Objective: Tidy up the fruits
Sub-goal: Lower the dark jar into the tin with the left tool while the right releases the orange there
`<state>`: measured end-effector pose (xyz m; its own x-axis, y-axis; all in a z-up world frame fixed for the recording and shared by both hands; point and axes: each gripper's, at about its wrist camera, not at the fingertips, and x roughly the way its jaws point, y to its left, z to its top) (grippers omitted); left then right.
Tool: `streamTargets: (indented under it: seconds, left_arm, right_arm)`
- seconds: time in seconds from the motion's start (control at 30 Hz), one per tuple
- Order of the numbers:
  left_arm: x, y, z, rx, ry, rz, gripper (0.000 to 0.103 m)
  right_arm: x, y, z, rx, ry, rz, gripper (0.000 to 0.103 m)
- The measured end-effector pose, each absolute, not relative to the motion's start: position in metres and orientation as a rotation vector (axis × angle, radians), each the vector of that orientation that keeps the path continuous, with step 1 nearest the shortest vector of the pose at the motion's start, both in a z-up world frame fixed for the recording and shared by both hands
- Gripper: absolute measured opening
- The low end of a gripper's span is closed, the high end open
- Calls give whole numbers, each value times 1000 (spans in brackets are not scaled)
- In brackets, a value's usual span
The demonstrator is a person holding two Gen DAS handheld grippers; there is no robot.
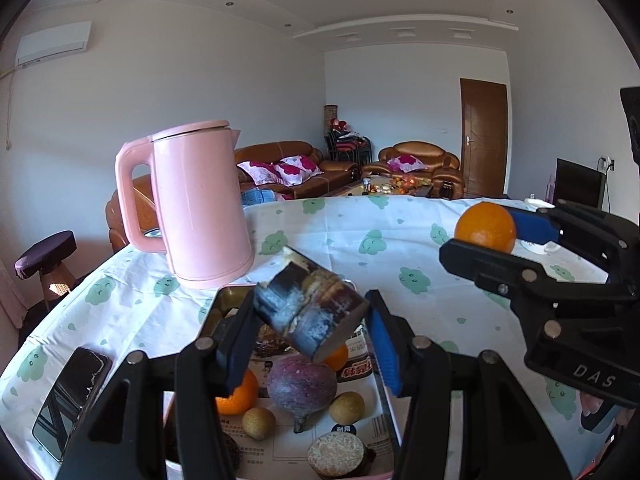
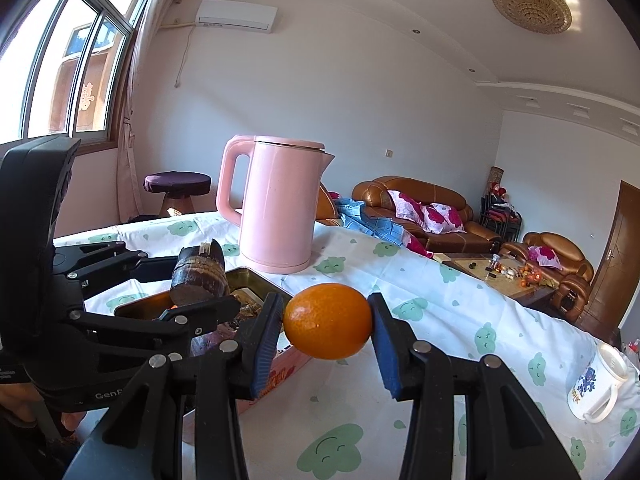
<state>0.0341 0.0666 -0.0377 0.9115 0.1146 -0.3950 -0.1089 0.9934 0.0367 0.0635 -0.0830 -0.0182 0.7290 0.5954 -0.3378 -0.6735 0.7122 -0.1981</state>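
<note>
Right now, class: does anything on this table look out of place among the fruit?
Yes: a phone lies at the table's edge beside the fruit box, and a pink kettle stands just behind it. Neither is fruit.

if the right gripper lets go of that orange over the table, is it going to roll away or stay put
The orange looks round and smooth, so it would probably roll on the flat tablecloth. Held only at its two sides by the right gripper, it could slip if squeezed lightly. It seems firm, showing no dent at the pads.

Tray (image 1: 390, 412) cut off at bottom edge; its printed labels too blurry to read.
</note>
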Motion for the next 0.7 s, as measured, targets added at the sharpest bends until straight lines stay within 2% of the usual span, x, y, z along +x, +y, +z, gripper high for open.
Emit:
streamTargets:
  seconds: [0.7]
  left_arm:
    - [17,117,-38,-13,413,211,54]
  right_arm:
    - [57,-43,-23,-350,258,781,45]
